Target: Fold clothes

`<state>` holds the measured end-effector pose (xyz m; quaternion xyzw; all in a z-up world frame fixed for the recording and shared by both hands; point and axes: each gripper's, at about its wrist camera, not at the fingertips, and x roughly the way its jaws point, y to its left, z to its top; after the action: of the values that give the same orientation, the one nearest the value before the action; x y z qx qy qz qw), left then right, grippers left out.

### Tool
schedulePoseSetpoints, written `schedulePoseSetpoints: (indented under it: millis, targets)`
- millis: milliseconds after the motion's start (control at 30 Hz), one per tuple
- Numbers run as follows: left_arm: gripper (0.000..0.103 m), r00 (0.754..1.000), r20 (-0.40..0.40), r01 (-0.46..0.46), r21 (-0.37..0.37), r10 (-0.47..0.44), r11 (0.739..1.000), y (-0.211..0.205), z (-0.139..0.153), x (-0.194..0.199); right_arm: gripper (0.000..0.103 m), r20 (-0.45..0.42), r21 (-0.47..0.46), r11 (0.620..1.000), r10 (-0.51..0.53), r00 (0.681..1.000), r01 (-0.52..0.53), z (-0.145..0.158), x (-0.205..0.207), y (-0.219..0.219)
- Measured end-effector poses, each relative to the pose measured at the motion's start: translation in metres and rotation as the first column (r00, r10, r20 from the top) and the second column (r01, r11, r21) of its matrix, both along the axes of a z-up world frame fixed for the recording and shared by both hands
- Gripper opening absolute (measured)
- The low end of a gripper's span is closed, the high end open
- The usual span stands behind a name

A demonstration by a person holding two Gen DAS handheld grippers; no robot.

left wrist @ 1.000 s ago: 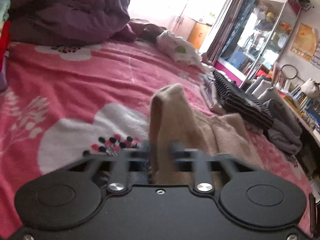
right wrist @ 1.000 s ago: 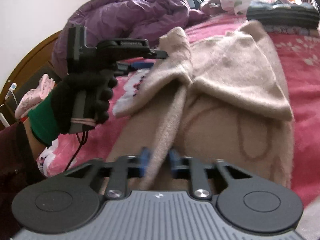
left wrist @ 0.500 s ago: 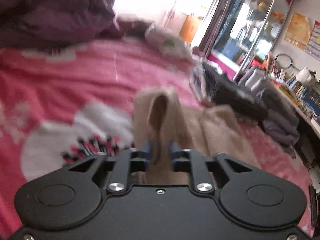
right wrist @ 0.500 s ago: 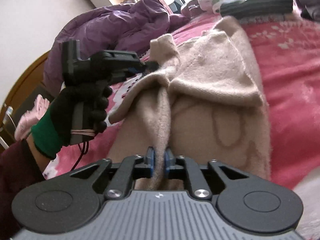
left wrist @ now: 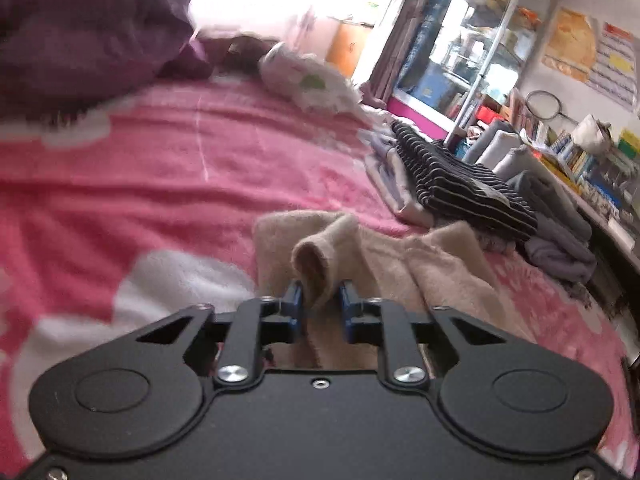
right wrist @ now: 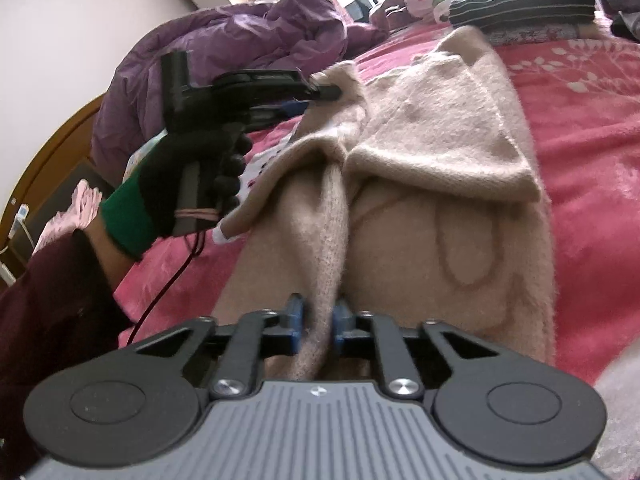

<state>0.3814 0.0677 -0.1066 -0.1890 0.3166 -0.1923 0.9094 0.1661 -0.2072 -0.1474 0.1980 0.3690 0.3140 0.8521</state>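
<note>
Bedroom scene, pink fleece bedspread with white flower print (left wrist: 168, 184) covering the bed. Left hand-held gripper (left wrist: 319, 307) has its blue-padded fingers (left wrist: 293, 305) pinching a raised fold of the beige fuzzy knit sweater (left wrist: 436, 268); the pinched fabric stands up as a small loop between the pads. Right hand-held gripper (right wrist: 316, 326) is clamped on another ridge of the same sweater (right wrist: 440, 184), a narrow pleat running forward from its fingers. Sweater lies on the bedspread, partly folded over itself, top flap overlapping the lower layer that shows a curved line pattern. In the right wrist view the left gripper (right wrist: 316, 96) is seen from the side, carried by a hand in a black glove with green cuff (right wrist: 200, 176), dark maroon sleeve (right wrist: 52, 304) behind it, gripping the sweater's far left edge lifted off the bed. Beyond the sweater: folded black-and-white striped garment (left wrist: 460, 184) on a stack, grey folded clothes (left wrist: 560, 240) just beside it. Crumpled purple duvet (left wrist: 80, 28) at the bed's far side. Glass-door bookcase (left wrist: 468, 52) by the wall at right.
</note>
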Motion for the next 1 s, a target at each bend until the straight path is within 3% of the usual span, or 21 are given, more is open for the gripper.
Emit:
schedulePoseSetpoints:
  millis: [33,67,233,333,400,433,533,600,633,667,733,800,900,1000]
  targets:
    - [0.006,1.000,-0.025,-0.004,-0.042,0.003,0.999,0.003,-0.004,0.003,0.010,-0.006,0.018,1.000,-0.003,1.000,0.004,0.000,0.001,-0.003]
    - [0.004,0.998,-0.067,-0.023,-0.142,0.014,0.990,0.010,-0.005,0.005,0.010,-0.007,0.042,0.999,-0.011,1.000,0.012,0.001,0.000,-0.006]
    - [0.003,0.991,-0.133,-0.067,-0.332,0.023,0.941,0.012,-0.015,0.003,0.009,-0.019,0.188,0.981,-0.055,0.998,0.058,0.009,-0.008,-0.029]
    - [0.003,0.985,-0.172,-0.097,-0.436,0.022,0.895,0.013,-0.020,0.001,0.010,-0.114,0.213,0.974,-0.053,0.992,0.076,-0.007,-0.006,-0.035]
    - [0.005,0.970,-0.243,-0.122,-0.366,0.032,0.922,0.009,-0.037,0.006,0.008,-0.159,0.159,0.985,-0.043,0.986,0.068,-0.016,-0.003,-0.031]
    - [0.006,0.971,-0.235,-0.116,-0.345,0.034,0.931,0.010,-0.031,0.005,0.010,-0.144,0.150,0.987,-0.042,0.989,0.064,-0.013,-0.004,-0.029]
    - [0.025,0.978,-0.204,-0.095,-0.282,0.037,0.955,0.012,-0.011,0.002,0.026,-0.114,0.158,0.984,-0.058,0.992,0.076,-0.007,-0.004,-0.031]
    - [0.027,0.993,-0.099,-0.081,-0.115,0.069,0.990,0.005,0.015,-0.009,0.028,-0.087,0.134,0.984,-0.106,0.991,0.117,-0.001,-0.005,-0.039]
    - [0.027,0.997,-0.056,-0.048,-0.074,0.044,0.996,0.000,0.025,-0.014,0.029,-0.069,0.114,0.983,-0.134,0.989,0.141,0.002,-0.005,-0.043]
    - [0.027,1.000,-0.014,-0.015,-0.034,0.015,0.999,-0.005,0.036,-0.019,0.031,-0.051,0.094,0.982,-0.161,0.986,0.165,0.006,-0.006,-0.047]
    - [0.030,0.995,0.024,0.099,-0.024,-0.098,0.995,-0.020,0.049,-0.027,0.031,-0.013,0.055,0.975,-0.214,0.977,0.214,0.012,-0.007,-0.056]
    - [0.049,0.991,0.008,0.131,0.008,-0.131,0.991,-0.034,0.044,-0.026,0.031,0.027,0.018,0.964,-0.265,0.964,0.264,0.019,-0.009,-0.064]
    - [0.050,0.984,-0.021,0.176,0.056,-0.175,0.983,-0.055,0.034,-0.024,0.031,0.101,-0.130,0.939,-0.308,0.946,0.319,0.023,-0.011,-0.066]
    - [0.050,0.975,-0.053,0.222,0.102,-0.217,0.970,-0.076,0.025,-0.023,0.034,0.087,-0.129,0.941,-0.303,0.949,0.312,0.019,-0.011,-0.065]
